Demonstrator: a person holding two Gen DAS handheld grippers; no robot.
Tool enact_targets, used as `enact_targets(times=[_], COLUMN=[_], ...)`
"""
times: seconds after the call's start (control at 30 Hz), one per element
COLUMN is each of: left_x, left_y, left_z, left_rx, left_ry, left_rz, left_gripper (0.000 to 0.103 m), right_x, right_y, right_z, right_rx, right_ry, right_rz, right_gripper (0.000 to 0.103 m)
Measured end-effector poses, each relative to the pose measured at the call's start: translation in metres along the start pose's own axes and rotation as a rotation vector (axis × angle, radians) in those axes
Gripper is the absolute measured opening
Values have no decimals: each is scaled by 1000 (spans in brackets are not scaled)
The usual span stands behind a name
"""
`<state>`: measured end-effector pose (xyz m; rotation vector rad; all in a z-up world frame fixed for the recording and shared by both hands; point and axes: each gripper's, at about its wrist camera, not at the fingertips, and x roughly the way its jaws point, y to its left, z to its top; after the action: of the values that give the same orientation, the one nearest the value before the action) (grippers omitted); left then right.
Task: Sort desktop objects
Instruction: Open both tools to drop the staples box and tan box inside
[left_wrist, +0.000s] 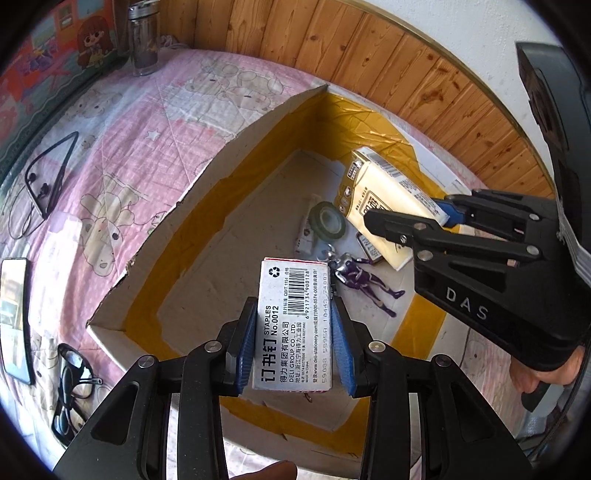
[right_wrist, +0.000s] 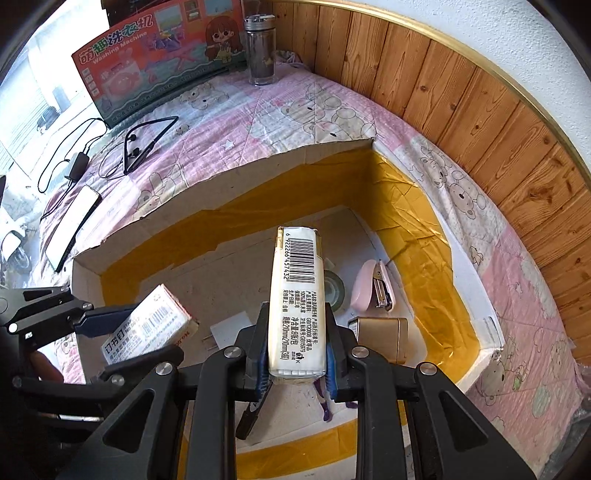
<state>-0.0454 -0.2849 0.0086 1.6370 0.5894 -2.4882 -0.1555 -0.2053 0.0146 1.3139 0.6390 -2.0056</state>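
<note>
On the far left of the pink bear-print cloth that covered the surface lay a phone, a charger with its black cable, and a black neckband earphone. Behind them stood a colourful toy washing-machine box and, just to its right, a clear bottle with a metal cap. A pair of glasses lay on the cloth near the left corner of the tray.

The left gripper hung over the open cardboard tray, whose inner walls were lined with yellow tape. Its jaws pinched a box of staples by its two long sides, the barcode end pointing away from the camera and the box held above the tray floor.

On the tray floor lay a white plug, a roll of dark tape, a purple and silver toy figure, a pink stapler and a gold-coloured box.

To the right, the right gripper also hung over the tray, its jaws clamped on a cream pack of tissues near one end; the pack stuck out forward, barcode side up, clear of the floor. A hand gripped that tool's handle. Wood panelling ran behind the surface.
</note>
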Motion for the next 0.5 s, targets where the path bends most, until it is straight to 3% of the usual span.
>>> enact_targets(times=[0.23, 0.5], left_x=[19, 26], left_y=[-6, -2], left_z=[4, 11], left_rx=[34, 50], left_ry=[53, 68], left_rz=[34, 60], left_gripper=[40, 41], right_x=[35, 58], right_y=[-4, -9], right_z=[20, 38], right_rx=[-20, 0], right_ry=[109, 171], right_rz=[-8, -6], right_gripper=[25, 25])
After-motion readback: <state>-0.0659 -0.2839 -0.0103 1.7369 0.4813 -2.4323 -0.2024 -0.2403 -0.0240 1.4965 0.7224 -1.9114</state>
